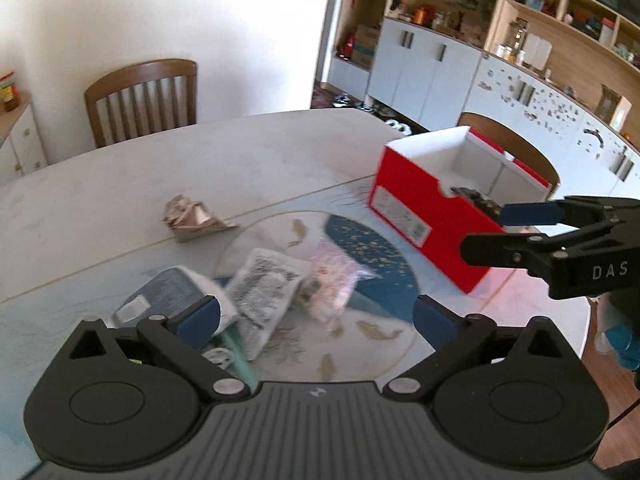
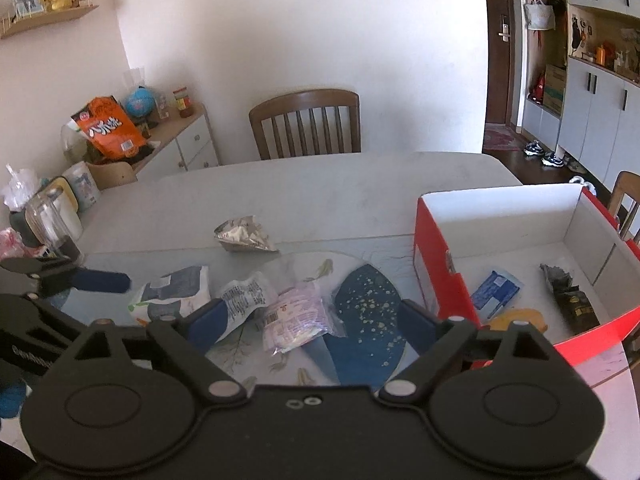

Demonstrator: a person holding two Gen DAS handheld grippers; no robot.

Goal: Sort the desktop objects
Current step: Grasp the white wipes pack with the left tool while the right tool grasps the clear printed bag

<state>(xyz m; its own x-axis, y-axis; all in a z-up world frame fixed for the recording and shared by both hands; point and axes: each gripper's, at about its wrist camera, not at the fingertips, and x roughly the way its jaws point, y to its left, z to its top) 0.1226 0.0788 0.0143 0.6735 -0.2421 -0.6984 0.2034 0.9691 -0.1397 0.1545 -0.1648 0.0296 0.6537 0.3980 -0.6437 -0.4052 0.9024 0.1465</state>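
A red box (image 1: 416, 208) (image 2: 436, 264) with a white inside stands on the table at the right. It holds a blue packet (image 2: 496, 292), a dark packet (image 2: 570, 300) and a yellow item (image 2: 516, 318). On the table lie a blue-white packet (image 2: 174, 294) (image 1: 176, 292), a white printed packet (image 2: 244, 298) (image 1: 264, 288), a pink-white packet (image 2: 298, 316) (image 1: 332, 284) and a crumpled silver wrapper (image 2: 242, 236) (image 1: 192, 218). My left gripper (image 1: 316, 312) is open above the packets. My right gripper (image 2: 310, 320) is open and empty, beside the box.
A wooden chair (image 2: 306, 124) stands behind the table. A sideboard (image 2: 172, 148) with an orange bag is at the back left. Jars and containers (image 2: 48, 216) sit at the table's left edge. Cabinets and shelves (image 1: 500, 64) line the right wall.
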